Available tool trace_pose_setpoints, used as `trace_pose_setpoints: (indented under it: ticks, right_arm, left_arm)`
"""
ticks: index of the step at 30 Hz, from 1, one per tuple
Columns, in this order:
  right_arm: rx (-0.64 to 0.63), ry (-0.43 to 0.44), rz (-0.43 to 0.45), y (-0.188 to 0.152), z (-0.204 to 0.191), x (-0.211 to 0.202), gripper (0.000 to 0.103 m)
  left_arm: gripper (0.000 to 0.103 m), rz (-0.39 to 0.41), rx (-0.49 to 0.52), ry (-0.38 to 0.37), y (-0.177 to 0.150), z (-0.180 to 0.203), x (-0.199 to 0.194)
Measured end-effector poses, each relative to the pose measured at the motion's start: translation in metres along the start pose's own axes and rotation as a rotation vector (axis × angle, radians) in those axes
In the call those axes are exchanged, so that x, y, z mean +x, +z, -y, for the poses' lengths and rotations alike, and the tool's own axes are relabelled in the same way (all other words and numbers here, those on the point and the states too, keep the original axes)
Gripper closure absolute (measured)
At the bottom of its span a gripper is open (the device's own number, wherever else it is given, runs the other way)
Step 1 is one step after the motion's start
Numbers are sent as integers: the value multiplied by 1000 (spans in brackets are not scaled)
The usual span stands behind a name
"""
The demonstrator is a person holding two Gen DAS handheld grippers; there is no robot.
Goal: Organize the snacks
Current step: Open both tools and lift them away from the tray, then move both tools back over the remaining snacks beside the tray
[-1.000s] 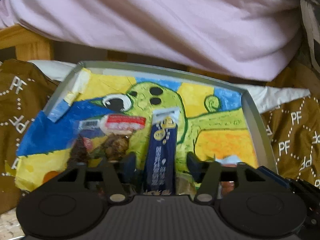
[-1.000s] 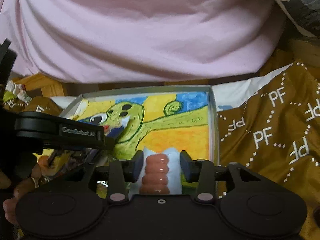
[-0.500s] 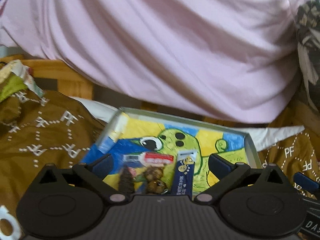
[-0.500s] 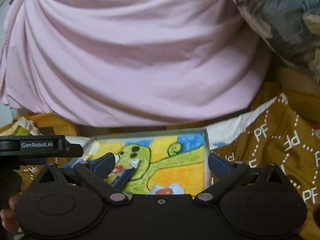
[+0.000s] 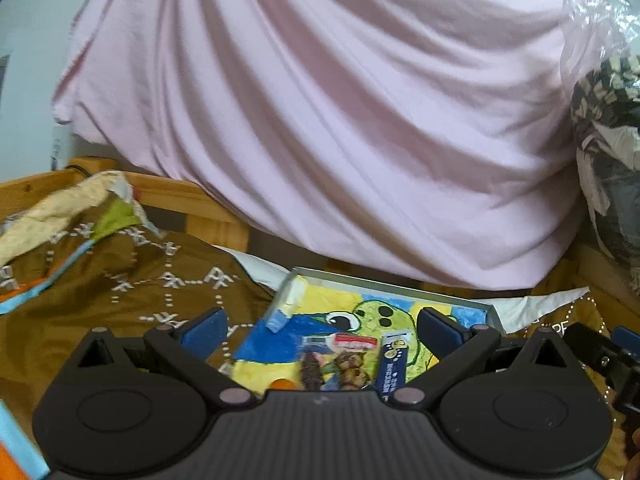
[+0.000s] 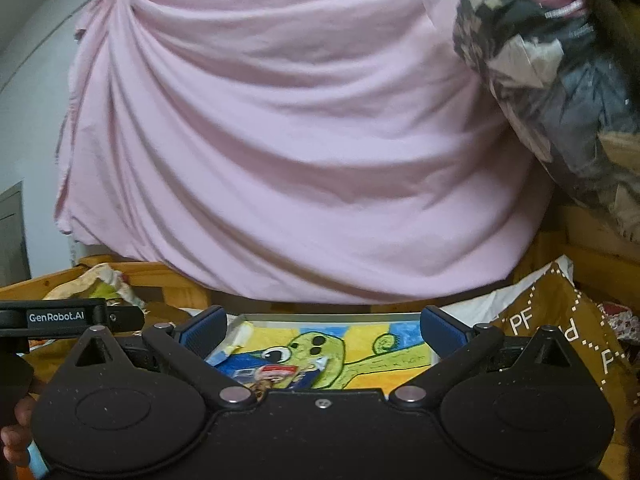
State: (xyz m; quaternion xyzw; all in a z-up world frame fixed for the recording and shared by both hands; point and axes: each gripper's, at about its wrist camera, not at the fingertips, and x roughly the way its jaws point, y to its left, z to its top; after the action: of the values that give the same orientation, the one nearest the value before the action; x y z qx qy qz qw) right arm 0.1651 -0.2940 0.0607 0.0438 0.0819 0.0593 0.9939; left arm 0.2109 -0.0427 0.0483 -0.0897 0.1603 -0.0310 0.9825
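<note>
Change since a second ago: both grippers have let go and lifted back; the dark blue stick packet (image 5: 393, 362) that sat between the left fingers and the pink ridged snack once held in the right ones are no longer gripped.
Left fingers: the left gripper (image 5: 319, 330) has its blue pads (image 5: 206, 326) spread wide apart, nothing between them.
Right fingers: the right gripper (image 6: 323, 326) is likewise spread wide and empty.
Snacks: the blue stick packet lies in the tray (image 5: 394, 282), just beside a red-labelled clear pack of brown pieces (image 5: 347, 354); both rest on the green-creature drawing (image 5: 370, 312) lining the tray floor. The pink snack is hidden behind the right gripper's body, so I cannot place it.
Key relation: the snacks lie ahead of and below the left fingers, slightly right of their midline, the stick's long axis running roughly along the fingers' own direction. The left gripper looks the nearer; from the right wrist view the same packs (image 6: 280, 374) sit left of centre.
Edges and room: the tray's far wall and left wall are raised. Its right half looks bare in the right wrist view. Brown patterned fabric (image 5: 128, 280) borders it on both sides, and the pink draped sheet (image 5: 320, 120) hangs behind, well clear.
Judgement: this batch looks placed; the next reach probably goes outside the tray.
</note>
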Motion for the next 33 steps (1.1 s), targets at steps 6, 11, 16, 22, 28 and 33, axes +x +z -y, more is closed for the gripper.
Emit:
trace_pose_setpoints:
  ticks: [6,11,16,22,28,33]
  right_arm:
    - [-67,19,31,-1,-24,-36,1]
    - [-74,42,37,-4,-38,-64,1]
    - [-73,51,16,-11,-48,-85,1]
    - [-59,40,-33,-21,-55,-102,1]
    - [-43,41,-107,-35,-61,-110,1]
    - [-55,35,-152,-44,-68,-113,1]
  left_arm:
    - [0,39,26,13,-10,-16,-44]
    - [0,56,64,22,-22,-21,-77]
    - [0,49,100,19,-35,-24,-104]
    - [0,35,99,20,-47,-33,-125]
    - [0,13,100,43,-58,-44,-139]
    - [0,-53,111,68,-68,-52,-144]
